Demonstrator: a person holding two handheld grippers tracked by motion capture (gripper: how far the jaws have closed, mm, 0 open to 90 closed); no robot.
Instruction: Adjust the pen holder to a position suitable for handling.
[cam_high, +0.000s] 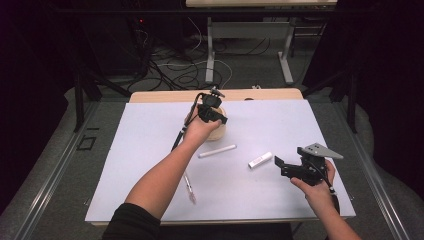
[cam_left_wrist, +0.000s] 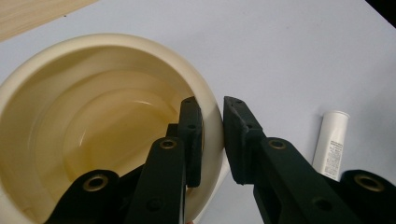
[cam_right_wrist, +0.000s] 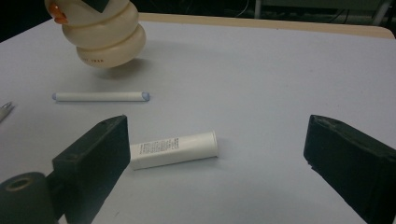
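Now left hand-held gripper (cam_left_wrist: 212, 135) pinches cup (cam_left_wrist: 93, 116) rim; right hand-held gripper (cam_right_wrist: 215, 172) gapes wide.

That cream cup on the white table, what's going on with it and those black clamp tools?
A person holds a two-jaw gripper in each hand. The left gripper has its jaws shut on the rim of the cream cup, one jaw inside and one outside, and the cup looks tilted and lifted off the table. The right gripper waits with jaws open, facing a small white tube. A white stick lies farther off.
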